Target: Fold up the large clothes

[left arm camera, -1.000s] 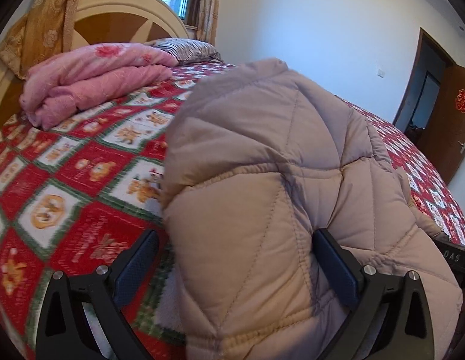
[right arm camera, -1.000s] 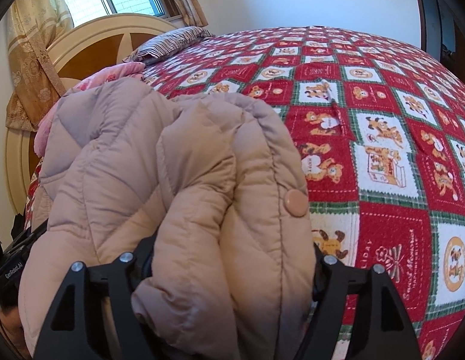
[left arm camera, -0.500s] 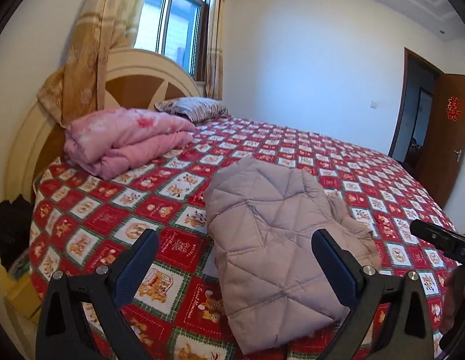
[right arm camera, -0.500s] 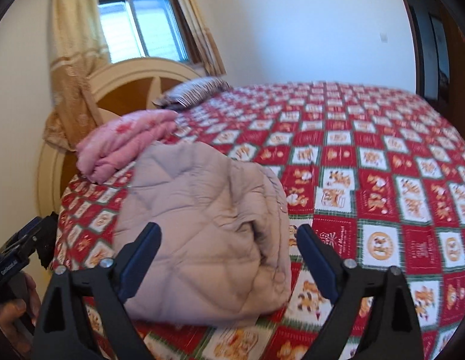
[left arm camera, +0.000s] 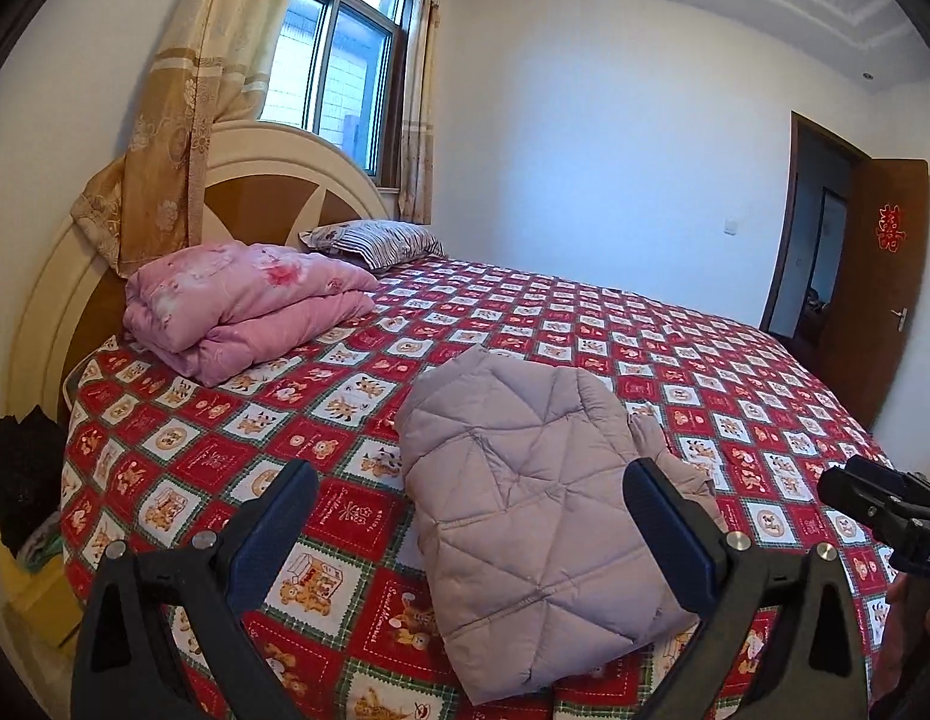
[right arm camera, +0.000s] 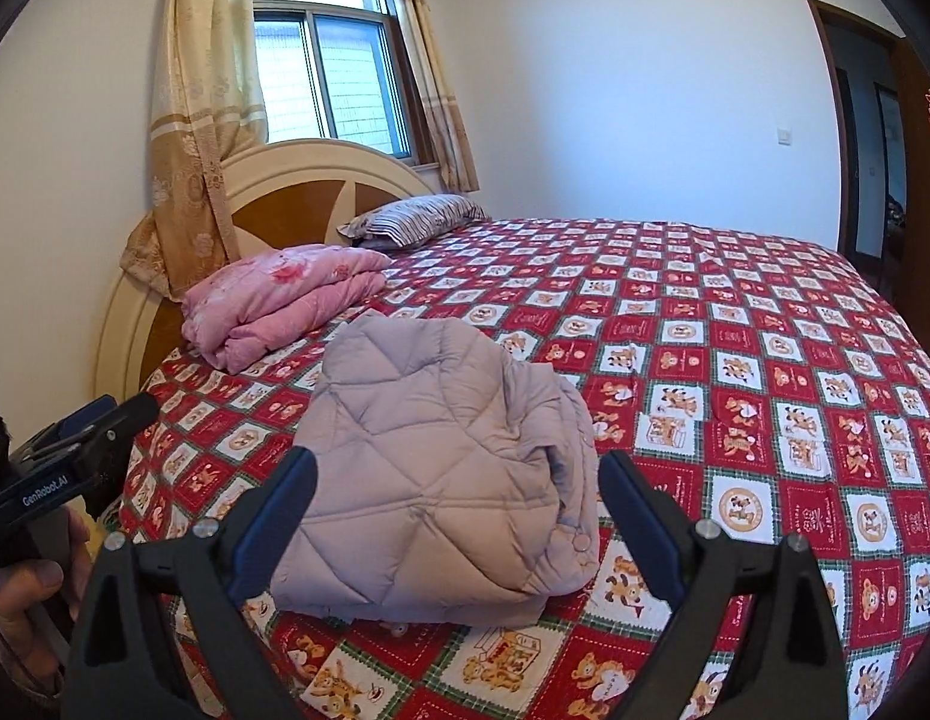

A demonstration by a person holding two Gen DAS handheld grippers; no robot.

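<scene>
The jacket (left arm camera: 528, 507) has been released and now lies folded on the bed (left arm camera: 675, 348). Both the left gripper (left arm camera: 471, 516) and the right gripper (right arm camera: 456, 501), its jaws just opened, are held wide apart, empty, drawn back above it.

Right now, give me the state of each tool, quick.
Left tool: open, holding nothing; it hangs above the folded quilted jacket.
Right tool: its jaws have just been opening; open, holding nothing, clear of the jacket.
</scene>
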